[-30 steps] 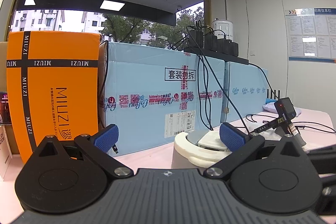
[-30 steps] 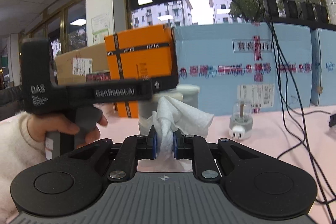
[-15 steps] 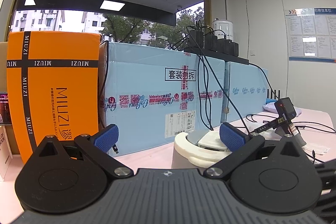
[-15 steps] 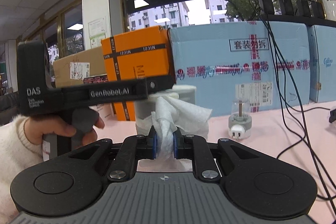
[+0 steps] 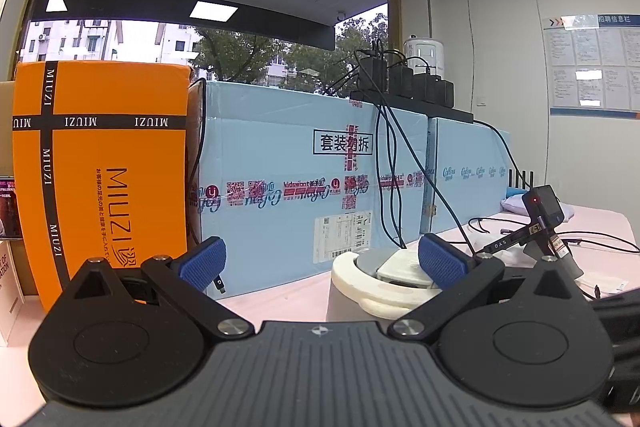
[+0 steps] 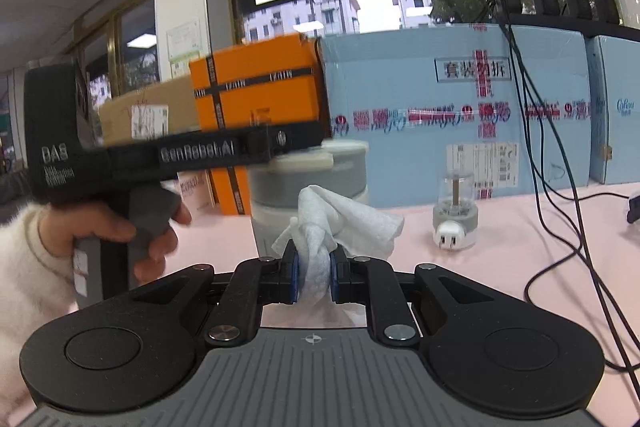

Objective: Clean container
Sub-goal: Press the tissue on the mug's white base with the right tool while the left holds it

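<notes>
The container point(image 5: 360, 287) is a grey cylinder with a white rim and lid; it stands on the pink table just ahead of my left gripper point(image 5: 320, 261), which is open, its right blue pad point(image 5: 438, 261) over the lid. In the right wrist view the container point(image 6: 316, 183) stands behind a white wipe point(image 6: 340, 223). My right gripper point(image 6: 314, 269) is shut on the wipe, close in front of the container. The left gripper's black body point(image 6: 176, 157) reaches in from the left, above the container's top.
An orange MIUZI box point(image 5: 100, 167) and light blue cartons point(image 5: 300, 179) stand behind the container. Black cables point(image 6: 560, 207) trail over the pink table point(image 6: 500, 267) at right. A small clear jar with a plug point(image 6: 454, 215) stands right of the container.
The right gripper with the wipe has moved closer to the container, which now looks larger. The left wrist view is almost unchanged.
</notes>
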